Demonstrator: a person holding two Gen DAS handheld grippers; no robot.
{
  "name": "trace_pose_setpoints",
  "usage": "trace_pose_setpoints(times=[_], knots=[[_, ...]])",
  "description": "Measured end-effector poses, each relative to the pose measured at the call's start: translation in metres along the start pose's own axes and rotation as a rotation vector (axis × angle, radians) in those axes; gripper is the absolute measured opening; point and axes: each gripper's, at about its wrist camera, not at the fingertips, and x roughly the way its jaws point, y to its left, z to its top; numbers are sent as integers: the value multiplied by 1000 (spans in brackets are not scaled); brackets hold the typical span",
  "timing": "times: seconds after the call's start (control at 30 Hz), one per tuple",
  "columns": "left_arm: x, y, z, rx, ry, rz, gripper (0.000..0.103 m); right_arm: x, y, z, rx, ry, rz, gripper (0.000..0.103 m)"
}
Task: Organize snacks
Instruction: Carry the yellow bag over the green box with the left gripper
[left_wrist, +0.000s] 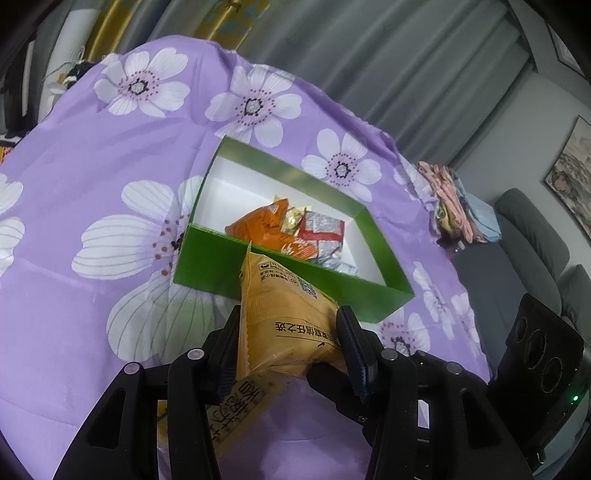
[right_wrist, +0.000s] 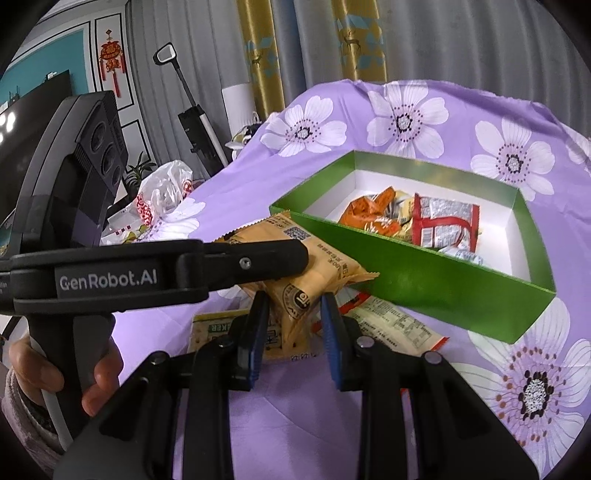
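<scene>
Presently, the left gripper (left_wrist: 288, 332) is clamped on a tan snack packet (left_wrist: 280, 314) held just near of the green box (left_wrist: 295, 291), the right gripper (right_wrist: 291, 321) stands apart and empty over loose packets (right_wrist: 391, 317), so the next move calls for carrying it over the near wall and releasing.

Left wrist view close over green box (left_wrist: 295, 291), right wrist view beside it, both sharing box.
</scene>
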Motion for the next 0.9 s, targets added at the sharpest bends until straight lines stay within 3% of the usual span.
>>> trace_pose_setpoints(times=[0.4,0.9], knots=[[-4,-34,21,63,-56,-16,49,-22,-8,17,5,-94,-29,29],[48,-68,74,164,-25,-69,49,-13,-54,46,71,-139,-140,29]])
